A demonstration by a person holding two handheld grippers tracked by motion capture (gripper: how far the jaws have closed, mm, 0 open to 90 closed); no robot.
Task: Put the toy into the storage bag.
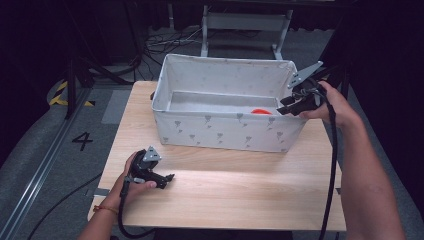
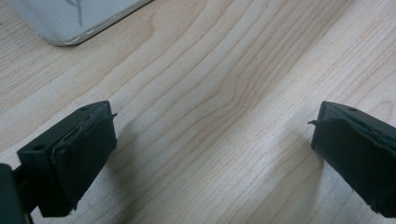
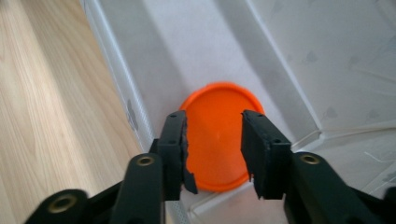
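Note:
A white fabric bin with a grey print stands on the far half of the wooden table. An orange round disc lies flat on the bin's floor near its right end. In the right gripper view the disc rests in a corner against the bin's wall. My right gripper hovers over the bin's right rim, tilted down toward the disc. It is open, with nothing between its jaws. My left gripper rests low at the table's front left, and it is wide open over bare wood.
The bin's near corner shows at the top left of the left gripper view. Bare tabletop stretches in front of the bin. Cables and a desk frame stand on the floor behind the table.

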